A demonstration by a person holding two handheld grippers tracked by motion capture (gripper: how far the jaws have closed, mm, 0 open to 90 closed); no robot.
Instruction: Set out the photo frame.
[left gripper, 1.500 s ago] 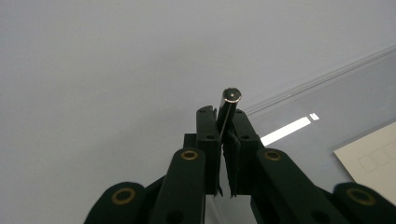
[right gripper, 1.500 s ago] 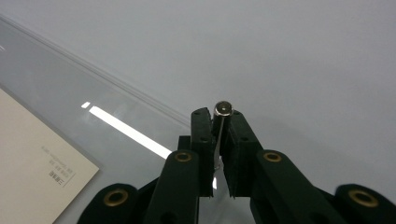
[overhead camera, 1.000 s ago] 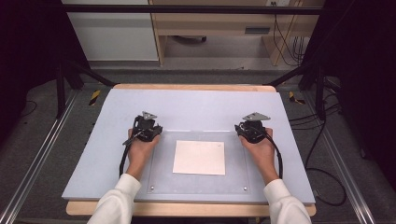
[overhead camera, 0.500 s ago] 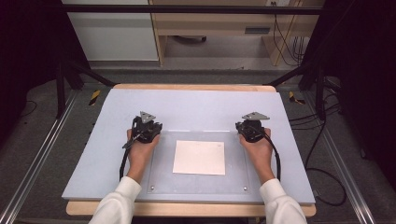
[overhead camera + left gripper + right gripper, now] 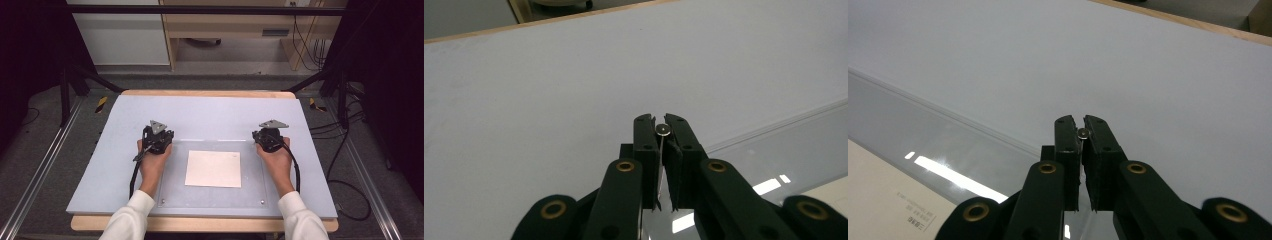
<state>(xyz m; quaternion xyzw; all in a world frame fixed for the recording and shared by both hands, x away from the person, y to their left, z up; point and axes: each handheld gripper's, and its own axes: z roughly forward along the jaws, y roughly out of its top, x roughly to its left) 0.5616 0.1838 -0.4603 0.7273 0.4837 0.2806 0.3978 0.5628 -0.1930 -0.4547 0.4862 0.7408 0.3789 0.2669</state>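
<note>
The left gripper (image 5: 662,131) and the right gripper (image 5: 1081,131) both have their jaws drawn together with nothing gripped between them. Each rests at a far corner of the clear sheet (image 5: 175,195), left one at the far left, right one at the far right. The white paper (image 5: 213,168) lies flat in the middle of that sheet, between the two hands and slightly nearer than the grippers (whether it sits on top of the sheet or under it is hard to tell).

The step looks like a ready pose before work on the paper. To do it well, the person would open the jaws before moving in and come at a paper edge low and shallow. A flat sheet gives little to pinch, so one gripper may need to steady it while the other lifts a corner.

The pale blue-grey mat (image 5: 210,112) covers most of a wooden table (image 5: 210,93). Beyond it stand a white cabinet (image 5: 125,40) and a wooden desk (image 5: 235,20). Metal rails (image 5: 35,170) run along the grey floor at left, and black cables (image 5: 350,190) trail at right.
</note>
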